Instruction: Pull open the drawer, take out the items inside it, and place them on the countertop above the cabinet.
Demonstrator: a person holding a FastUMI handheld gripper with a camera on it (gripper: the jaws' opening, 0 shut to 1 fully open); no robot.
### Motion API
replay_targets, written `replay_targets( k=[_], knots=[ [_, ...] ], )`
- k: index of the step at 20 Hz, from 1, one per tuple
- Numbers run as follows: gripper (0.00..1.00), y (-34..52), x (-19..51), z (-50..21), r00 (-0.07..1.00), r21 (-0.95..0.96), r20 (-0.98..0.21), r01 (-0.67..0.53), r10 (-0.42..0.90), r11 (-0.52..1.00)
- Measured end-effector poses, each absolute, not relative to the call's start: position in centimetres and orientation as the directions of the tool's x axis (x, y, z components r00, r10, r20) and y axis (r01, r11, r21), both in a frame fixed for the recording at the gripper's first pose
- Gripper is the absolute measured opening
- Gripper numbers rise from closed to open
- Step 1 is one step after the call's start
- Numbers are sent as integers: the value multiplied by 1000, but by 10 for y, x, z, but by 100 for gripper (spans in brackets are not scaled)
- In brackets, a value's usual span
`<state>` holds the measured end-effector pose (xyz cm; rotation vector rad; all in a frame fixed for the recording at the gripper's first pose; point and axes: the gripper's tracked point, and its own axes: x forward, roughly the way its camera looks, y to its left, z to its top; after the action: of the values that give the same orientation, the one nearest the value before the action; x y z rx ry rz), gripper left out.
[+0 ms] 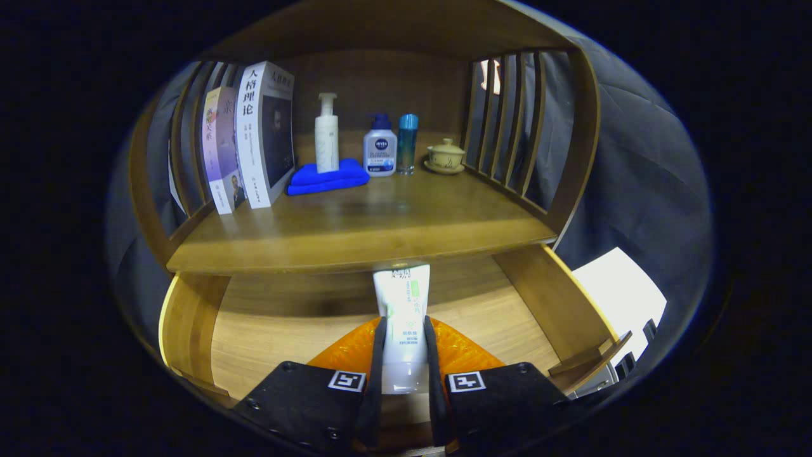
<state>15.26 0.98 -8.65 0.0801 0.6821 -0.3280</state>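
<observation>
Tube [402,311]: white, held upright over the open drawer [285,330], cap end just under the countertop edge.
Fingers [404,355]: narrow, one pressing each side of the tube's lower half.
Orange item [469,352]: lies in the drawer, behind the fingers.
Countertop [380,222]: bare wood ahead of the blue cloth [327,178].
Advice: lift clear of the edge, move forward, set down on bare wood, short of the bottles [379,149].

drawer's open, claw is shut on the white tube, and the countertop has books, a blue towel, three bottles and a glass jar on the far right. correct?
Not quite: the far-right item is a lidded ceramic teacup on a saucer, not a glass jar. The gripper view shows the rest holds: drawer open, claw shut on the white tube, and books, blue towel and three bottles on the countertop.
</observation>
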Motion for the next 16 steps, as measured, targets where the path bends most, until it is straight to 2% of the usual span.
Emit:
replay_targets(
  k=[5, 7, 12, 16],
  knots=[
    [33, 7, 138, -68, 743, -22, -608, 336, -279, 942],
    [16, 5, 136, -63, 751, -45, -595, 324, -286, 945],
    [16, 4, 132, -71, 731, -49, -622, 324, -282, 945],
    [16, -5, 126, -50, 752, -35, -583, 353, -306, 935]
  ],
)
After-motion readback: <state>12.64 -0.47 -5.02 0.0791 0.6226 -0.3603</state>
